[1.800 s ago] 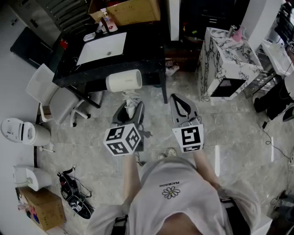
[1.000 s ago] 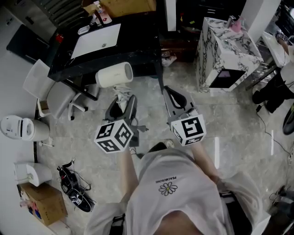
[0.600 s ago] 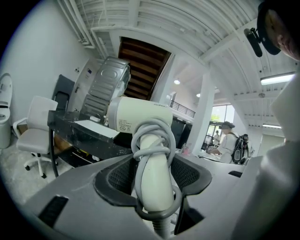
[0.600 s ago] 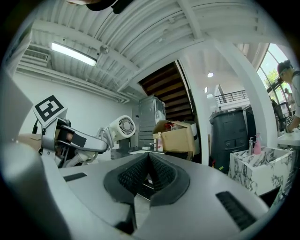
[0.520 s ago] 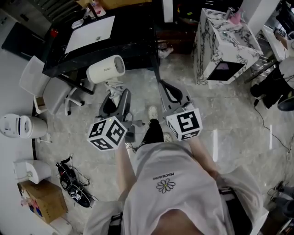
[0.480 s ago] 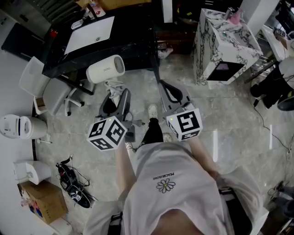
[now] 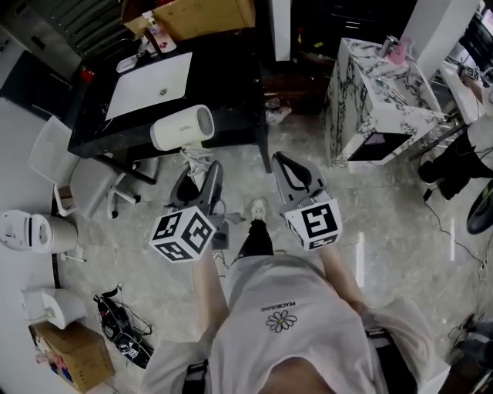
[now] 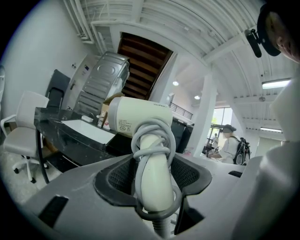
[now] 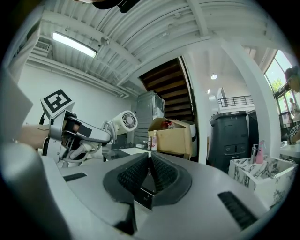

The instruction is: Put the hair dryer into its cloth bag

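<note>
A cream hair dryer point(image 7: 182, 127) hangs over the front edge of the black table point(image 7: 231, 92). My left gripper point(image 7: 194, 168) is shut on its handle, which has the grey cord looped round it. In the left gripper view the handle point(image 8: 152, 180) stands upright between the pads, with the dryer's barrel point(image 8: 138, 117) above. My right gripper point(image 7: 283, 160) floats beside it over the floor, shut with nothing in it; its pads meet point(image 9: 149, 161). From there the dryer point(image 9: 123, 121) and the left gripper point(image 9: 70, 133) show at the left. A flat white cloth rectangle point(image 7: 150, 83), probably the bag, lies on the table.
A cardboard box point(image 7: 204, 15) and small bottles point(image 7: 154, 31) sit at the table's back. A marble-patterned cabinet point(image 7: 385, 92) stands to the right, a white chair point(image 7: 69, 169) to the left. Shoes and appliances line the left wall. A person point(image 8: 229, 140) stands far off.
The person has taken a step, and both grippers have shifted along with the body in front of the table. The dryer stays in the left grip. The right jaws stay shut.
</note>
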`<state>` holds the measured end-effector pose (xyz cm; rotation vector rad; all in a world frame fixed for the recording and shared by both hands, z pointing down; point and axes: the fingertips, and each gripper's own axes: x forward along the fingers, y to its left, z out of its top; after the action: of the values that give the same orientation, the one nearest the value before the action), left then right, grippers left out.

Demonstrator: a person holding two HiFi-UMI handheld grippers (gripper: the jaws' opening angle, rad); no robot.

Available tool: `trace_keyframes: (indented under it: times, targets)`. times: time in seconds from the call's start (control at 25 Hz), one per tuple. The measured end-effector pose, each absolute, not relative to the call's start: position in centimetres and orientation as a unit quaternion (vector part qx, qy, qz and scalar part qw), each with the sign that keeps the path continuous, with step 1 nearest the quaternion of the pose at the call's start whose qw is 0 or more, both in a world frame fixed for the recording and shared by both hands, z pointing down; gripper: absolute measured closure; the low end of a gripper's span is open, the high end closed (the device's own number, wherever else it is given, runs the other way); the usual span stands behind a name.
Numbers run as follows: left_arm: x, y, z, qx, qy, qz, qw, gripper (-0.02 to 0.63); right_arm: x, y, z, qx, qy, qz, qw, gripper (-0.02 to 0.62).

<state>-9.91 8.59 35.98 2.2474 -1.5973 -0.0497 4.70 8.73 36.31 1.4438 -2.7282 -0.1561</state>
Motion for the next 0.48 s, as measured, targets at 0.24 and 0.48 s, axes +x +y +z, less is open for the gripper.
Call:
trace_keyframes:
  times: [0.24, 0.48]
  targets:
    - [-12.6, 0.9, 35.9, 0.798, -0.571, -0.007, 0.192, 0.364, 1.0, 1.1, 36.8, 0.44, -0.891, -0.074, 0.08, 0.581]
    - [-15.4, -7.2, 35.6, 0.801, -0.566, 0.002, 0.194, 0.364, -1.4, -7.7, 34.9, 0.459, -0.88, -0.1, 0.075, 0.581]
